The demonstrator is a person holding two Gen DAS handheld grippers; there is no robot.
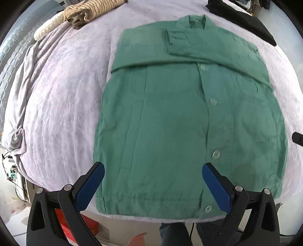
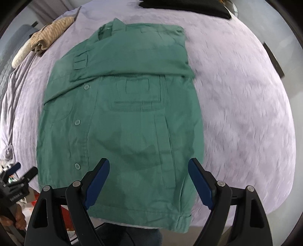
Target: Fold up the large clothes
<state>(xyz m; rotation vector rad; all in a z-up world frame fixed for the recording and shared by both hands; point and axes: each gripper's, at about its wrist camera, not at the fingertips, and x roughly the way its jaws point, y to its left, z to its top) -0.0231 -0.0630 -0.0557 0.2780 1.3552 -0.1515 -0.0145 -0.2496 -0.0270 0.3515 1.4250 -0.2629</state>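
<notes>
Above the green jacket (image 1: 189,117), both tongs (image 1: 153,170) (image 2: 148,166) gape wide, empty

We are seeing a plain green jacket (image 1: 170,123) with pale buttons (image 1: 213,101) lying on a lilac blanket (image 1: 56,94); beside it are showing a tan, dark-striped garment (image 1: 90,11), a black cloth (image 1: 246,20) and blue gripper pads (image 2: 97,186).

The left gripper (image 1: 153,167) is pointing steeply down, its blue-padded fingers (image 1: 90,187) standing wide apart with nothing pinched between them. The right gripper (image 2: 148,163) is pointing straight down, its fingers (image 2: 201,184) likewise spread wide and gripping nothing. In the right wrist view the left gripper is showing at the left edge, with a hand (image 2: 13,219) wrapping its handle.
</notes>
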